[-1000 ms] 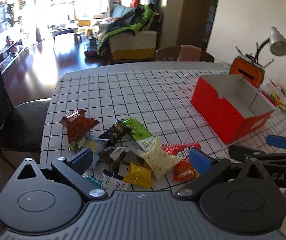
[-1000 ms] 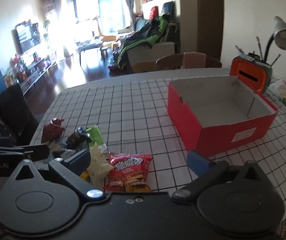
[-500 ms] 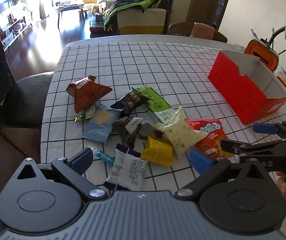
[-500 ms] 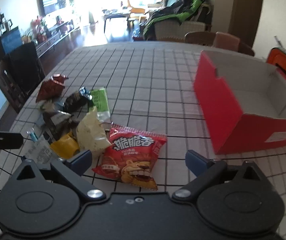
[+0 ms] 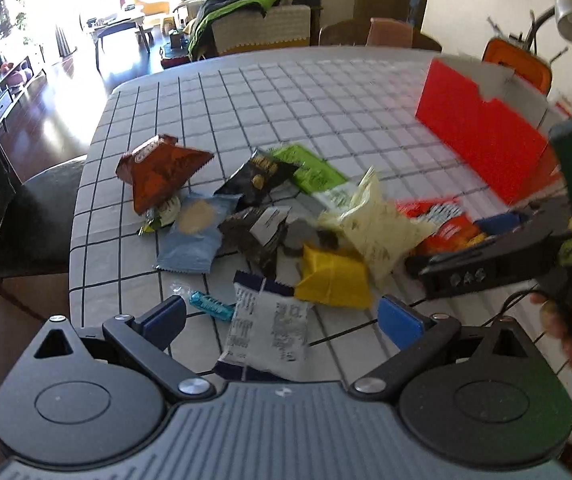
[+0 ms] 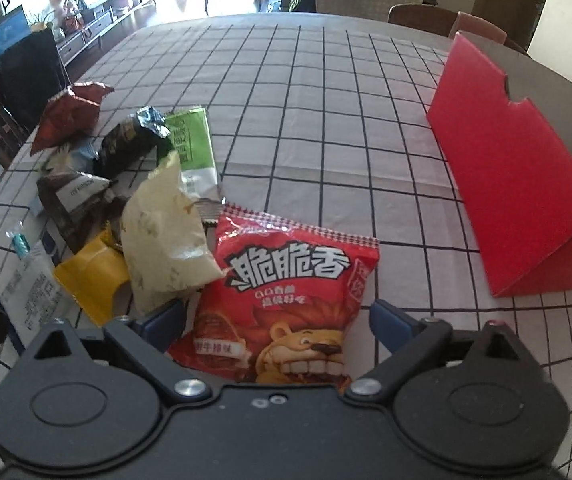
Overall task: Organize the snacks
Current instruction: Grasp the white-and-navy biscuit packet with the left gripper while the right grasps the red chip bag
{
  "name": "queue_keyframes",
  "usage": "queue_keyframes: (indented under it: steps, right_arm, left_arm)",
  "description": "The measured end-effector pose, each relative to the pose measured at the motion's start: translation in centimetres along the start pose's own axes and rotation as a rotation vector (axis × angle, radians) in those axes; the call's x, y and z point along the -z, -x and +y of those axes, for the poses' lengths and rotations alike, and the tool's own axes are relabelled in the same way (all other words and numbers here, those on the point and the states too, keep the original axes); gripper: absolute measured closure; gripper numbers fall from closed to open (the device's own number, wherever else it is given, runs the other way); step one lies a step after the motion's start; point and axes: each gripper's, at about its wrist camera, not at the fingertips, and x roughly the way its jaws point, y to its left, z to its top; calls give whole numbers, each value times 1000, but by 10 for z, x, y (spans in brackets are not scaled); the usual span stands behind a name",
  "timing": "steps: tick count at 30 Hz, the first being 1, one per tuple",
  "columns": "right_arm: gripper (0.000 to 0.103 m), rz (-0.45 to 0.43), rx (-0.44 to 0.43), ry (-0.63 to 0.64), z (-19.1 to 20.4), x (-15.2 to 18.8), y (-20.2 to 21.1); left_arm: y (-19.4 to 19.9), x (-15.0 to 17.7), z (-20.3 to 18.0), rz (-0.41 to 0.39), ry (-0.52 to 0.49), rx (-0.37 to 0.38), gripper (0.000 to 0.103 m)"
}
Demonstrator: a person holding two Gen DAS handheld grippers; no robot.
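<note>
Checked tablecloth (image 6: 326, 120), snack pile (image 5: 269, 216) near edge

We see bare checked cloth (image 6: 326, 128) between the snack pile (image 6: 137, 208) and the red box (image 6: 514, 184), wide enough for a gripper to pass. The box wall blocks the right side. Left of the red bag (image 6: 286, 300), packets overlap and crowd together, leaving no gaps.

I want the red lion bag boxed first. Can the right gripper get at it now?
Probably yes. The right gripper is open, its jaws just narrowing, and the red bag lies between them on top, nothing covering it.
</note>
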Motion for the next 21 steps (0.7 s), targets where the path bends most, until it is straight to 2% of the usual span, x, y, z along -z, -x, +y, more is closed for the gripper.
queue_keyframes:
  steps: [4,6,8,10,14,18,21]
  right_arm:
    - [18,-2,3,-24,-3,1,-3]
    - [20,-13,4,-24,-4,3,-2]
    - [27,-19,5,-21,-4,4,-1]
    - [27,-24,8,-18,-5,5,-1]
    - [30,-31,1,-22,-7,7,1]
    - [31,-28,-3,-36,-9,7,4]
    - [32,-23,-5,-46,-9,9,6]
  left_arm:
    - [-11,5,5,20,6,3,1]
    - [-14,8,2,15,-33,1,1]
    - [-19,12,-3,24,-73,-11,4]
    - [-24,15,-4,36,-86,-16,5]
    - [-34,12,-1,66,-73,-21,12]
    - [-49,7,4,151,-43,-34,27]
    - [-50,6,7,157,-24,-20,31]
